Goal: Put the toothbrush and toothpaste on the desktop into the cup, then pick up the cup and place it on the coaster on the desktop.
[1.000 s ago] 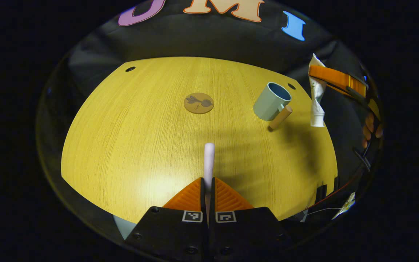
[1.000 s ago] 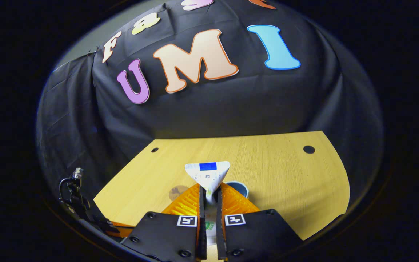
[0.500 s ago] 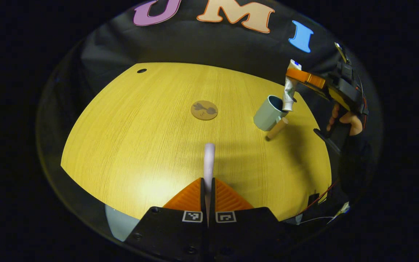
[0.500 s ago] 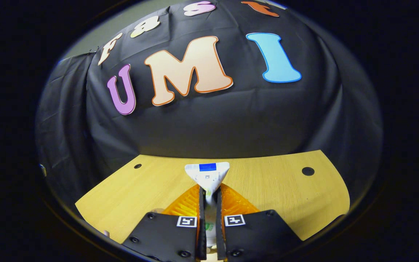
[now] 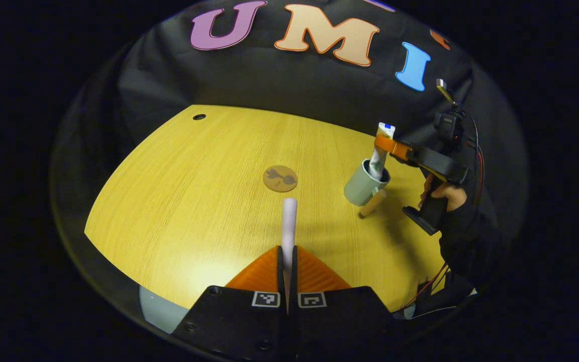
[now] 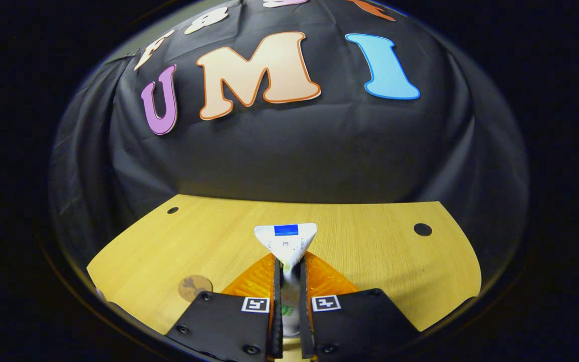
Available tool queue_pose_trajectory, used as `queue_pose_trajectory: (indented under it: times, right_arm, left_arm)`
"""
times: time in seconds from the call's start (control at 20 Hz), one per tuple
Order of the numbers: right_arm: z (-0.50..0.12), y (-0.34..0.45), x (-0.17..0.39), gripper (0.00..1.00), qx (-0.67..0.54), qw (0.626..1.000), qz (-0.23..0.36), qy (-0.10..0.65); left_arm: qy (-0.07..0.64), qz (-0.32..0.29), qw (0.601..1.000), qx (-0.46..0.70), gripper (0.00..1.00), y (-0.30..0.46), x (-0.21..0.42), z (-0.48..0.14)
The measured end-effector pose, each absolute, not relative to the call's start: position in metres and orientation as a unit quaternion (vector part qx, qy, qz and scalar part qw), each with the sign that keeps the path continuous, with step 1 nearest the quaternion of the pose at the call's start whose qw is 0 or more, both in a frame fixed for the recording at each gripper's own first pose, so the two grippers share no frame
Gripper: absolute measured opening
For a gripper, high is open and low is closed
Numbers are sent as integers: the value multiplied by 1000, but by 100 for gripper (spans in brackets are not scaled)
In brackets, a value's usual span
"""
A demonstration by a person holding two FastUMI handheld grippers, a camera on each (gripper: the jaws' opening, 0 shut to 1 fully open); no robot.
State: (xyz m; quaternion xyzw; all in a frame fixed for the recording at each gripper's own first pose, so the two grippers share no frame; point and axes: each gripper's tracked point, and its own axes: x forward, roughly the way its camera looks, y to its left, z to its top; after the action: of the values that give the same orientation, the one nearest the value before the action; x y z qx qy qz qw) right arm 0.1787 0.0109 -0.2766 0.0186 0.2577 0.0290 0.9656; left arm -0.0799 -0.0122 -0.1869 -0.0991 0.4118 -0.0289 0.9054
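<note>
My left gripper [image 5: 287,253] is shut on a pale lilac toothbrush [image 5: 288,221] that sticks forward over the yellow desktop [image 5: 184,201]. Farther right stands the grey-green cup [image 5: 360,187] with a wooden handle [image 5: 373,203]. The white toothpaste tube [image 5: 380,156] hangs upright with its lower end inside the cup, pinched by the right gripper [image 5: 388,146], which a hand [image 5: 440,193] holds. In the right gripper view the right gripper [image 6: 288,266] is shut on the toothpaste tube [image 6: 286,244], whose crimped end points up. The round brown coaster [image 5: 280,178] lies left of the cup; the coaster [image 6: 195,287] also lies at lower left.
The desktop has small dark cable holes [image 5: 199,116] at its far corners, one hole [image 6: 422,230] at the right. Black cloth forms the wall behind the desk. A dark sleeve [image 5: 470,246] reaches in from the right edge.
The right gripper has carried the toothpaste leftward and down, from beside the cup to over it; the tube's lower end now sits in the cup. My left gripper still holds the toothbrush.
</note>
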Motion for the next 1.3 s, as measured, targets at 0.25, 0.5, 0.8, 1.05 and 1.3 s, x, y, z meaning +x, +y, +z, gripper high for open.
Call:
queue_pose_trajectory:
  times: [0.25,0.5,0.8,1.05,1.3]
  right_arm:
    - [-294,11,145,31,28,952,42,303]
    - [-270,-1,116,94,51,956,43,287]
    - [-249,-42,63,94,85,955,12,282]
    - [-242,-80,22,99,94,953,-21,288]
    - [-234,-102,-11,99,119,945,-43,303]
  left_arm:
    - [359,-50,927,-97,0,-18,-48,-158]
    - [305,-90,942,-104,0,-40,-19,-134]
    - [248,-149,949,-125,0,-79,27,-105]
    - [168,-173,949,-201,0,-110,79,-73]
    - [148,-170,943,-245,0,-136,120,-83]
